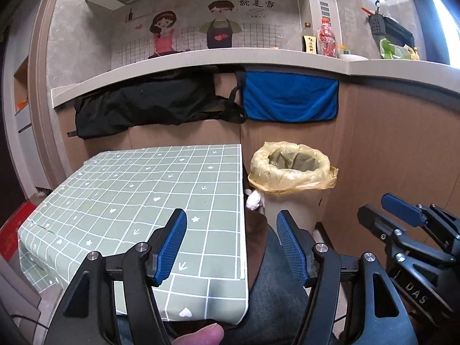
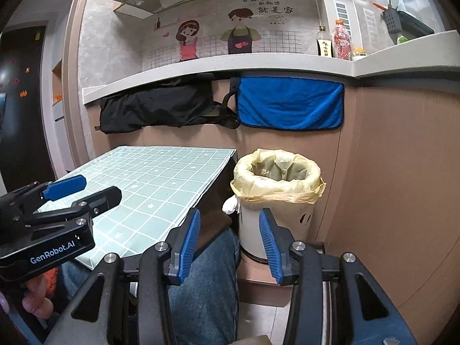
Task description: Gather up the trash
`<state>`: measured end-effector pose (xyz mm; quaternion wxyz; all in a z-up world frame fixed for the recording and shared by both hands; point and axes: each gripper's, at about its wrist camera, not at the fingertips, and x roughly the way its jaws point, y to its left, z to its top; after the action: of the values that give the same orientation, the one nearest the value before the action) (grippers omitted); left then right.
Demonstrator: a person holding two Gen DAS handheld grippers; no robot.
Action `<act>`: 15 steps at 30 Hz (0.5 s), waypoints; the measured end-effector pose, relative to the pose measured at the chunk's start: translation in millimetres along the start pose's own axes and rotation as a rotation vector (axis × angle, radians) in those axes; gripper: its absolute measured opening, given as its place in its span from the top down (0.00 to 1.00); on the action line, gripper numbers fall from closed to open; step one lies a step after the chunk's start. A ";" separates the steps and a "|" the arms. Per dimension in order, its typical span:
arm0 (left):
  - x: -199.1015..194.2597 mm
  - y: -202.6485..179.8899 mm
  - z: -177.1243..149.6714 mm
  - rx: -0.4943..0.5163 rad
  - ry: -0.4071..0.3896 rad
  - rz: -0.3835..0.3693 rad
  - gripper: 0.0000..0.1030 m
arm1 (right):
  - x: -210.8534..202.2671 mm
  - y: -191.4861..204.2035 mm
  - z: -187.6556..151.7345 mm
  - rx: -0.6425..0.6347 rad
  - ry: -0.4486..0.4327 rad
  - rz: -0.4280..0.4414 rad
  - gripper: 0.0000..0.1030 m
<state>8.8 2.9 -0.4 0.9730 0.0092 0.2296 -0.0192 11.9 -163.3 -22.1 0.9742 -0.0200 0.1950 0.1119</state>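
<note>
A grey trash bin lined with a yellow bag (image 1: 290, 169) (image 2: 277, 176) stands on the floor right of a small table with a green checked cloth (image 1: 138, 195) (image 2: 161, 184). A crumpled white tissue (image 1: 254, 199) (image 2: 230, 205) sits wedged between the bin and the table edge. My left gripper (image 1: 231, 244) is open and empty, held low over the table's front right corner. My right gripper (image 2: 230, 241) is open and empty, in front of the bin. Each gripper shows in the other's view, the right gripper (image 1: 402, 212) and the left gripper (image 2: 77, 189).
A kitchen counter (image 1: 201, 60) runs across the back with a black bag (image 1: 143, 103) and a blue towel (image 1: 290, 97) hanging under it. Bottles (image 1: 326, 40) stand on the counter. Brown cabinet panels (image 2: 402, 172) close the right side. A jeans-clad knee (image 2: 201, 273) is below.
</note>
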 end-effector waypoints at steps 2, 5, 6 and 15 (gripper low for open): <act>0.1 0.3 0.2 -0.003 0.002 -0.001 0.36 | 0.3 2.3 -0.7 -0.005 0.004 0.004 0.60; -1.4 1.0 -0.1 -0.010 0.004 0.002 0.36 | 1.6 3.5 -0.8 -0.004 0.007 0.008 0.60; -1.4 1.5 -0.2 -0.012 0.006 0.003 0.36 | 2.3 3.8 -0.6 -0.005 0.009 0.009 0.60; 7.6 4.3 -1.5 -0.019 0.050 0.011 0.36 | 7.1 2.2 -1.6 0.010 0.024 0.011 0.60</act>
<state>15.1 6.9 -5.0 0.9671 0.0015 0.2540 -0.0114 17.2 -159.8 -26.3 0.9712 -0.0152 0.2074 0.1160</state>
